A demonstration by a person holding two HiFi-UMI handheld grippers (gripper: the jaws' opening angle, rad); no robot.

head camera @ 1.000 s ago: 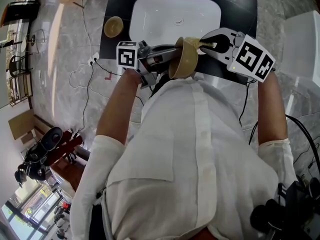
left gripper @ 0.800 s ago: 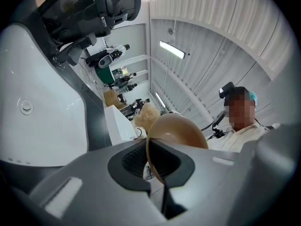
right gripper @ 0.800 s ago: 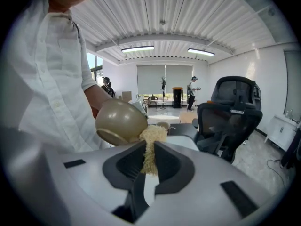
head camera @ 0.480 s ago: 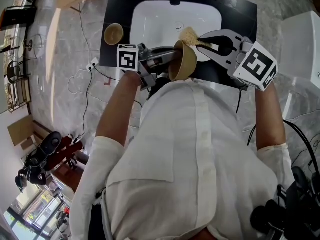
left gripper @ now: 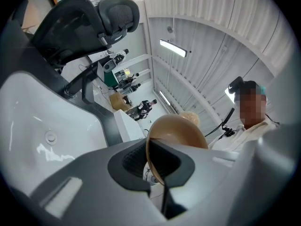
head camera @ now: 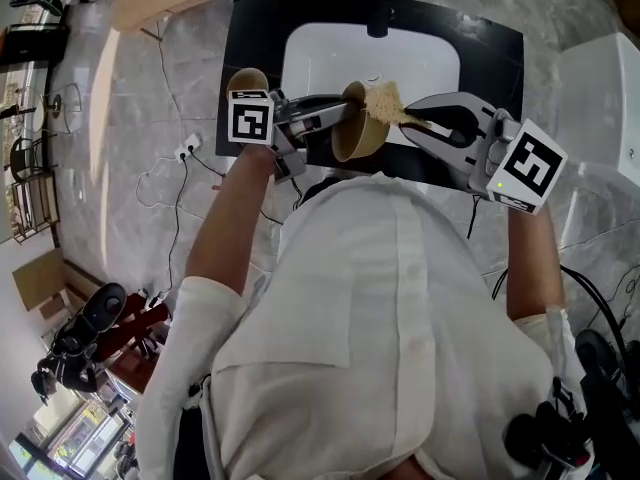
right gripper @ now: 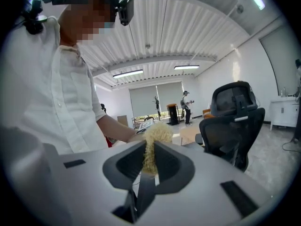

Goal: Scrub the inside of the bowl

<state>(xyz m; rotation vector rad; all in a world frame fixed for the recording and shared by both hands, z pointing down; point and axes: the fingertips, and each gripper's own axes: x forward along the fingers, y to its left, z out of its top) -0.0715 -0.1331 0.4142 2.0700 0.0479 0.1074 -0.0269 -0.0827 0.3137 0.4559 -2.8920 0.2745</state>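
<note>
- Bowl (head camera: 358, 133) handling, as I judge it: light and stiff, with a smooth wall that will be slippery when wet. A pinch on the rim alone could let it swivel under scrubbing pressure.
- Hold: the left gripper (head camera: 343, 112) has its jaws drawn almost fully together on the bowl's rim, with the thin wall nipped between the pads. The bowl hangs on its side just beyond the jaw tips.
- Better purchase would probably come from seating the rim deep between the pads and pushing the scrubber toward the jaws rather than across them.
- Scrubber (right gripper: 151, 147): the right gripper (head camera: 408, 118) has its jaws clamped on this pale, fibrous wad, which sticks out past the tips. It looks soft and springy and should mould to the curve.
- Position: the wad sits at the bowl's upper edge, between the two sets of jaws. I cannot tell whether it reaches inside.
- Below both jaws lies a white sink (head camera: 320, 58) set in a dark worktop (head camera: 252, 38).
- Look: the bowl is tan and matt, round, with a fine rim and no visible chips or residue.
</note>
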